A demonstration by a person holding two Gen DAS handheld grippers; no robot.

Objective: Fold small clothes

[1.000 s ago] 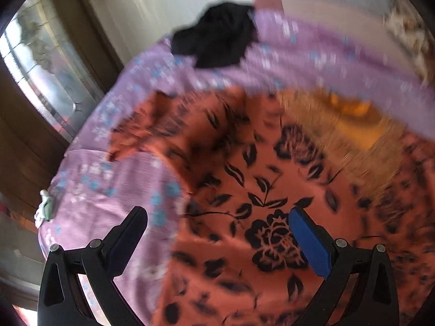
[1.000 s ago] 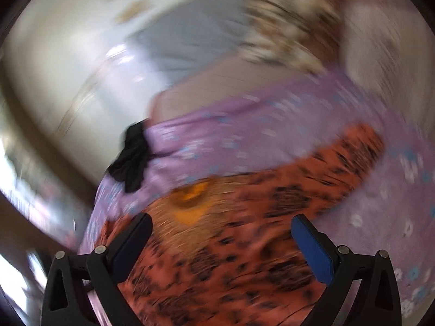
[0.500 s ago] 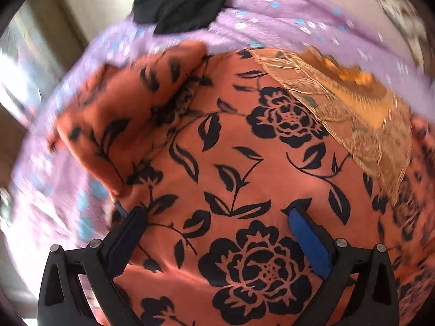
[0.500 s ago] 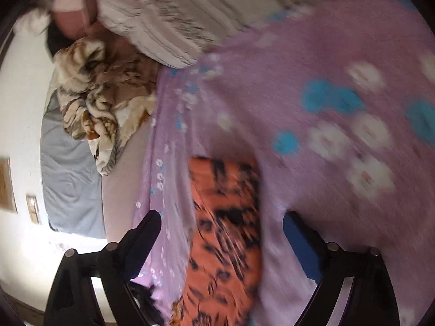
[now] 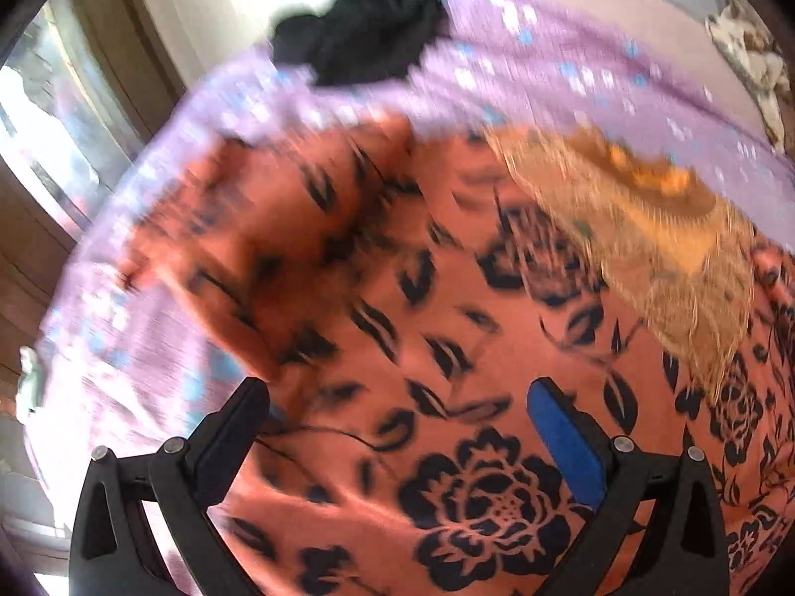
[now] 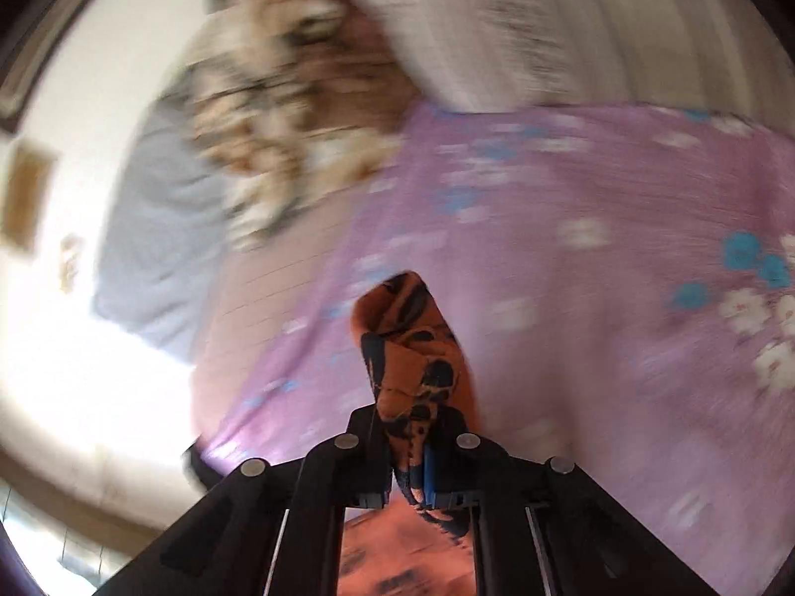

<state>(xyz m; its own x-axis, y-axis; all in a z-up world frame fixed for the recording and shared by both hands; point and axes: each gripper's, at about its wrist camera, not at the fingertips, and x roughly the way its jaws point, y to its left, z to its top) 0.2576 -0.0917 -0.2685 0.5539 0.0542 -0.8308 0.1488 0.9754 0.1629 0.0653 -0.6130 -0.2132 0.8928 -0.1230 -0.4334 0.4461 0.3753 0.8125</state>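
A: Left wrist view first. What's under the left tool [image 5: 397,407]?

B: An orange garment [image 5: 447,347] of thin, soft cloth printed with black roses and leaves. It lies spread over a lilac bedsheet [image 5: 546,64] dotted with small blue and white flowers. The tool's jaws stand wide apart above the cloth, nothing between the pads; one pad is black, the other blue.

A: Any trim on it?

B: A golden-tan embroidered panel [image 5: 661,258] with a fringed look on the right side, at what seems to be the neckline. The picture is blurred, so the stitching is unclear.

A: Edges and free room?

B: The garment's left edge is rumpled into a raised fold, with bare sheet beyond it to the bed's left edge. A crumpled black cloth [image 5: 367,35] sits at the far edge, well apart from the garment.

A: And the right wrist view?

B: The right tool [image 6: 407,472] has just been closing, and its pads now pinch a bunched end of the orange garment [image 6: 412,357], which stands up from the jaws as a rounded twist. Open lilac sheet lies ahead and to the right. Farther off sit a brown-and-cream patterned blanket [image 6: 278,124], heaped, and a pale striped cloth [image 6: 521,25]; both blurred.
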